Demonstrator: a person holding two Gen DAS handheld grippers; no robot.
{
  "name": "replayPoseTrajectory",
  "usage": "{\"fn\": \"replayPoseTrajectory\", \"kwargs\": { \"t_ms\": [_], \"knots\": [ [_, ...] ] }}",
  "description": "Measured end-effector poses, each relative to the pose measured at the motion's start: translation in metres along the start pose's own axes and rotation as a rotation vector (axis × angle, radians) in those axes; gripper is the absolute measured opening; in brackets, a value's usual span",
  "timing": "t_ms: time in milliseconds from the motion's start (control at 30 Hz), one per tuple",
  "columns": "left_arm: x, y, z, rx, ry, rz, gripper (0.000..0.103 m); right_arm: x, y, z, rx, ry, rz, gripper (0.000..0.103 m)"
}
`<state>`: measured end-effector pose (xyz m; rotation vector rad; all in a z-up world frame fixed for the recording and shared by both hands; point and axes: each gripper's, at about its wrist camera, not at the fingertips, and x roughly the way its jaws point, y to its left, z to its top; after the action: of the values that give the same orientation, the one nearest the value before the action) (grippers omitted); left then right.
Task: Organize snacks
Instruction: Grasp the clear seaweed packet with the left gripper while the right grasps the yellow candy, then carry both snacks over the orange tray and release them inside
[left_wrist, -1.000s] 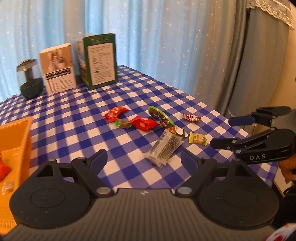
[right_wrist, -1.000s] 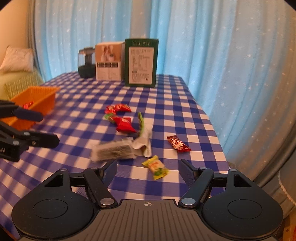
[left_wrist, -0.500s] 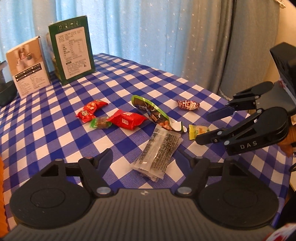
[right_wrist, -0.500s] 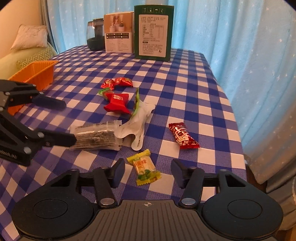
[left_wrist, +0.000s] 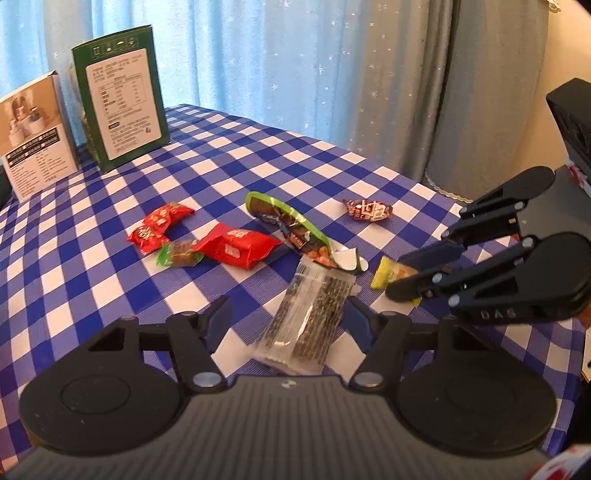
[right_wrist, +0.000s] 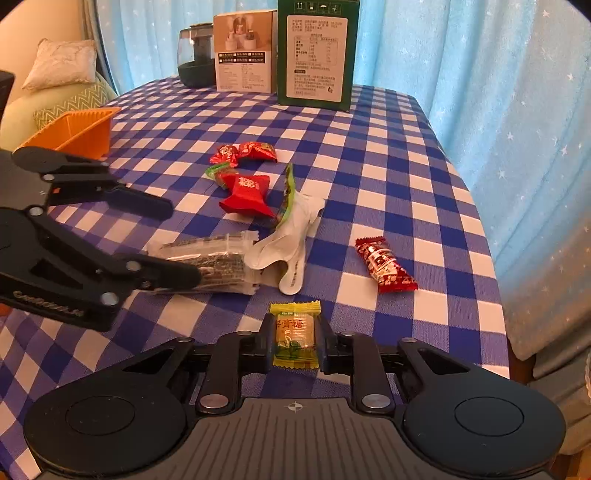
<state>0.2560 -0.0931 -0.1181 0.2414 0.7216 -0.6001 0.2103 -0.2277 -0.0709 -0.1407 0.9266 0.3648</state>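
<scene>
Snacks lie scattered on the blue checked tablecloth. My right gripper is shut on a yellow candy, which still rests on the cloth; the candy also shows in the left wrist view. My left gripper is open, its fingers either side of a clear packet of dark sticks, also in the right wrist view. Red packets, a green-edged wrapper and a dark red candy lie around.
An orange basket stands at the table's left side. A green box, a white box and a dark glass jar stand at the far edge. The right table edge drops off beside the blue curtain.
Both grippers moved forward and down to the snacks. The right gripper closed on the yellow candy. The left gripper came to straddle the clear packet, still open.
</scene>
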Motion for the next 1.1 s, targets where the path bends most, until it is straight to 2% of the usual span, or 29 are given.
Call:
{"fn": "replayPoseTrajectory", "kwargs": {
  "t_ms": [200,367,467,600,733,933,1100],
  "knots": [
    [0.010,-0.009,0.005,0.057,0.008,-0.016,0.046,-0.004,0.004,0.002,0.042,-0.005,-0.020,0.022],
    [0.018,-0.013,0.003,0.084,0.033,-0.022,0.045,-0.005,-0.001,0.004,0.083,0.000,-0.038,0.022],
    [0.020,-0.013,0.000,0.080,0.052,-0.024,0.040,-0.007,-0.004,0.005,0.110,-0.002,-0.043,0.022],
    [0.017,-0.012,-0.001,0.060,0.057,-0.005,0.035,-0.011,-0.005,0.008,0.145,-0.014,-0.046,0.022],
    [0.006,-0.007,-0.006,0.012,0.059,0.030,0.035,-0.019,0.000,0.013,0.152,-0.034,-0.056,0.022],
    [-0.023,0.003,-0.010,-0.077,0.043,0.086,0.035,-0.033,0.014,0.024,0.182,-0.091,-0.034,0.022],
    [-0.056,0.010,-0.011,-0.131,0.014,0.134,0.035,-0.047,0.041,0.036,0.197,-0.153,-0.009,0.022]
  ]
}}
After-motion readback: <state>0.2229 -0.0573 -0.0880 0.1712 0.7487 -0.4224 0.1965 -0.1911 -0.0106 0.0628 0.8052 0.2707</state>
